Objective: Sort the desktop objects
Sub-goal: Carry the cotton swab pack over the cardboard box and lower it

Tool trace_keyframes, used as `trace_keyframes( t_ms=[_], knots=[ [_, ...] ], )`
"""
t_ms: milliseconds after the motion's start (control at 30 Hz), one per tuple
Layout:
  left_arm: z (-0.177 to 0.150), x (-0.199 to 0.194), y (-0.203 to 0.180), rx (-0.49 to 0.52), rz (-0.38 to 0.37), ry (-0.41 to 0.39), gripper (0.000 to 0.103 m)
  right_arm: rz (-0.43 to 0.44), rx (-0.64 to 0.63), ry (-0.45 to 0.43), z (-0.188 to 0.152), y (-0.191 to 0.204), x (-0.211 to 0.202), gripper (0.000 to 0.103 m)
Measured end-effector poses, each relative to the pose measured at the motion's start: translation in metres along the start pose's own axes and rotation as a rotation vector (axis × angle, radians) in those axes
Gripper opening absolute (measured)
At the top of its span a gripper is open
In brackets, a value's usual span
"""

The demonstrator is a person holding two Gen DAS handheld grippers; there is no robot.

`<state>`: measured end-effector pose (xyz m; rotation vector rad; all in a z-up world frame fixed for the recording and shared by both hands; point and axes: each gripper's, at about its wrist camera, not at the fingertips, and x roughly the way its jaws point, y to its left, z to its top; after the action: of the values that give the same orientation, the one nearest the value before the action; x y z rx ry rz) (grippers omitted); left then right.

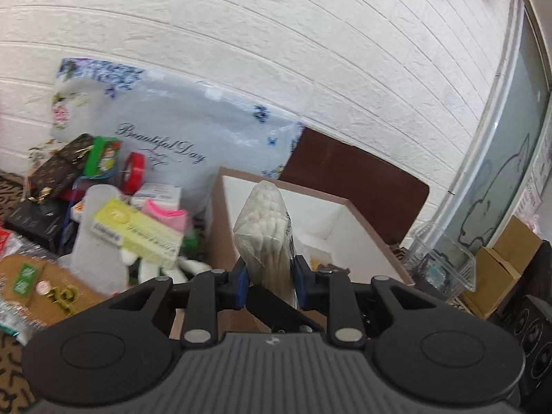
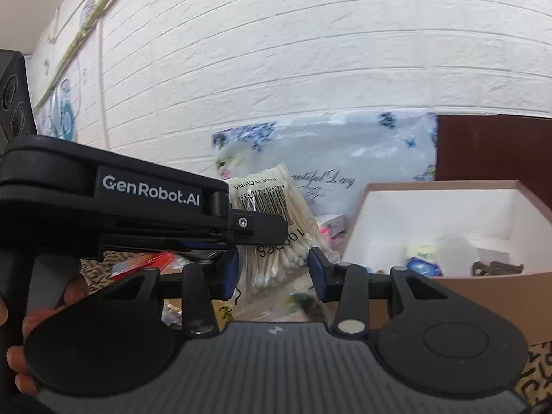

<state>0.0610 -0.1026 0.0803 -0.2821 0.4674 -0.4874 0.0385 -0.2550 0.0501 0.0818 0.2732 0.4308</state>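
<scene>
White brick wall behind a cluttered desk. Left gripper (image 1: 269, 277) clamps a cotton swab bag (image 1: 265, 227) just beside the cardboard box (image 1: 376, 238); right gripper (image 2: 274, 272) gapes wide, holding nothing.

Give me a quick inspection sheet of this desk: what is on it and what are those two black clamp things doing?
Surface: patterned cloth, mostly covered.
Job's things: cotton swab bag; open white-lined box holding a few small items.
Clutter: pile of packets, red tape roll, floral plastic bag.
Grippers: left hand-held gripper shut on the cotton swab bag, held over the box's near edge; right hand-held gripper open, empty.
Cables: nothing seen.
Surroundings: white brick-pattern wall, clear plastic tray, cardboard cartons.
</scene>
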Motion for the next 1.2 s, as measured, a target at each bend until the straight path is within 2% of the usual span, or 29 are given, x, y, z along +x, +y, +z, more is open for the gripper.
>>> trace_keyframes(
  t_ms=[367, 867, 1200],
  knots=[
    [0.024, 0.063, -0.022, 0.075, -0.050, -0.007, 0.027, -0.109, 0.033, -0.056, 0.023, -0.057, 0.017, 0.041],
    [0.020, 0.155, -0.002, 0.092, -0.066, 0.131, 0.027, -0.173, 0.148, 0.049, 0.003, -0.113, 0.078, 0.041],
    [0.028, 0.189, 0.010, 0.100, -0.064, 0.166, 0.027, -0.201, 0.204, 0.092, 0.000, -0.132, 0.112, 0.042]
  ],
)
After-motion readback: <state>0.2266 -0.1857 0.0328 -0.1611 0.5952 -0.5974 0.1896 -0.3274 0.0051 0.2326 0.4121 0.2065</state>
